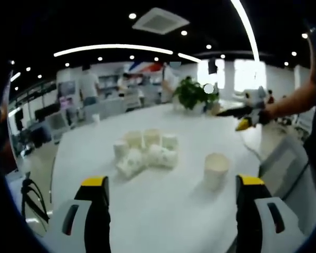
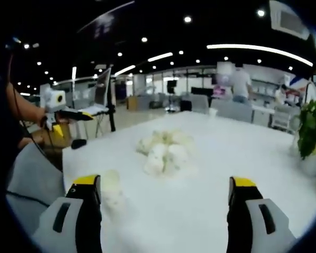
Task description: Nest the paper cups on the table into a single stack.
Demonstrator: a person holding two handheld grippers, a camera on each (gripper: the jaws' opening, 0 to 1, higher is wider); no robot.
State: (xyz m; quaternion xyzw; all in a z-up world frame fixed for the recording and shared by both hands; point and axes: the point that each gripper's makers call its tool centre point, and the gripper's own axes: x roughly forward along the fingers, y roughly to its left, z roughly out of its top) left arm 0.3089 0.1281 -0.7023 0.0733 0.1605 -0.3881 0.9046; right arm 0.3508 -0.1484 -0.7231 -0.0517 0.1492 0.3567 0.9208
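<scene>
The paper cups (image 1: pixel 146 152) are sitting in a little bunch near the middle of the big white table (image 1: pixel 168 211). In the left gripper view some of them are standing up at the back of the bunch, and a few are lying on their sides in front, touching each other. One more cup (image 1: pixel 216 171) is standing all by itself, apart from the bunch and closer to the camera. In the right gripper view the bunch (image 2: pixel 166 152) is looking blurry and soft, and the lone cup (image 2: pixel 111 191) is showing as a pale blur just beside that view's near jaw. The left gripper (image 1: pixel 171 184) is hanging above the table with its two yellow-tipped jaws spread wide, and nothing is between them. The right gripper (image 2: pixel 166 184) is doing the same, jaws wide apart and not pinching anything. In the left gripper view the right gripper (image 1: pixel 246 117) is also poking in from the side, held by a hand. In the right gripper view the left gripper (image 2: pixel 60 113) is reaching in the same way. A green plant (image 1: pixel 195 94) in a pot is sitting at the far edge of the table. People (image 1: pixel 88 84) are standing far behind, under long bright ceiling lights (image 1: pixel 113 48).
</scene>
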